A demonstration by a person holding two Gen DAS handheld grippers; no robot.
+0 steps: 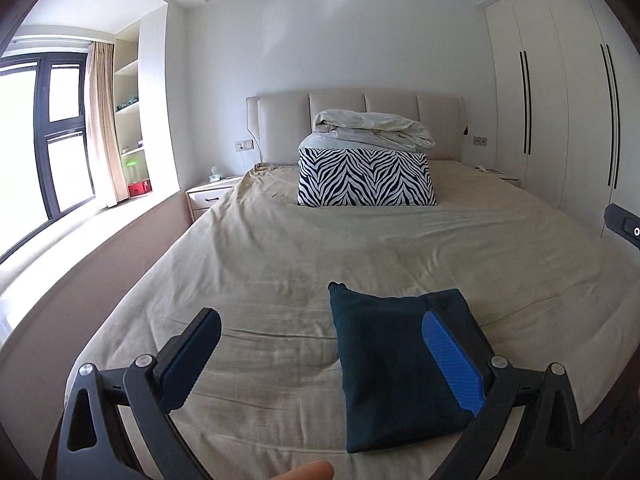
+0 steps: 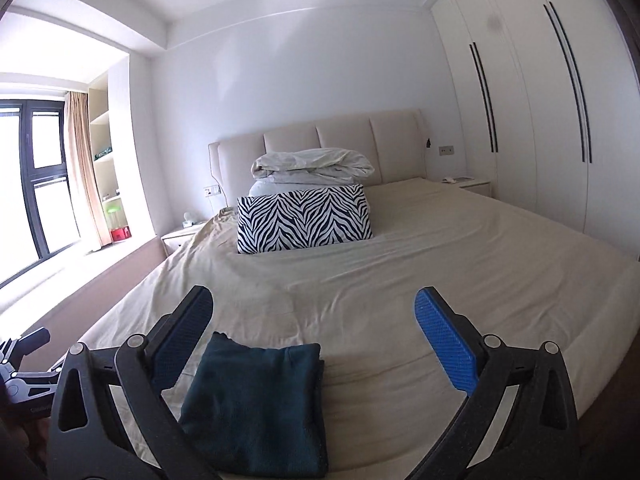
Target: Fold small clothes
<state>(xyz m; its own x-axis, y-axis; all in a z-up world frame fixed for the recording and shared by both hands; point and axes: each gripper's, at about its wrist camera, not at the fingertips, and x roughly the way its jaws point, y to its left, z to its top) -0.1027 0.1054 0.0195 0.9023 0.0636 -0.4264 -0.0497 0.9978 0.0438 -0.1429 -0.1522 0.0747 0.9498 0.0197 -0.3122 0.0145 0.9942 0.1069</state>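
**A:** Status on the garment?

**B:** The dark teal knit garment, folded into a rough rectangle point(image 1: 396, 376), lies flat on the beige sheet of the bed point(image 1: 280, 264), near the foot edge. Nothing is on it and nothing touches it.

**A:** Left gripper?

**B:** The left gripper with black arms and blue ribbed pads point(image 1: 322, 344) has its jaws spread wide, with nothing between them. It hangs above the sheet. In the left wrist view its right pad overlaps the garment's right side, but whether it is above the cloth or just beside it cannot be told.

**A:** Right one?

**B:** The right gripper of the same black and blue build point(image 2: 314, 318) is also wide apart and empty. In its view the garment point(image 2: 256, 404) sits low between the arms, closer to the left finger, and no pad presses on it. The left gripper's black frame shows at the left edge of that view.

**A:** Fold quality?

**B:** The edges are fairly square. One small corner of cloth sticks up at the far left corner of the fold. Layered edges show along the right side in the right wrist view.

**A:** Anything else on the bed?

**B:** A black-and-white zebra-print cushion point(image 1: 366, 178) stands near the head edge, with a crumpled white duvet point(image 1: 374, 128) piled on top of it against the padded cream headboard point(image 1: 280, 128). Both are well apart from the garment.

**A:** Hands?

**B:** A fingertip point(image 1: 308, 472) shows at the bottom edge of the left wrist view.
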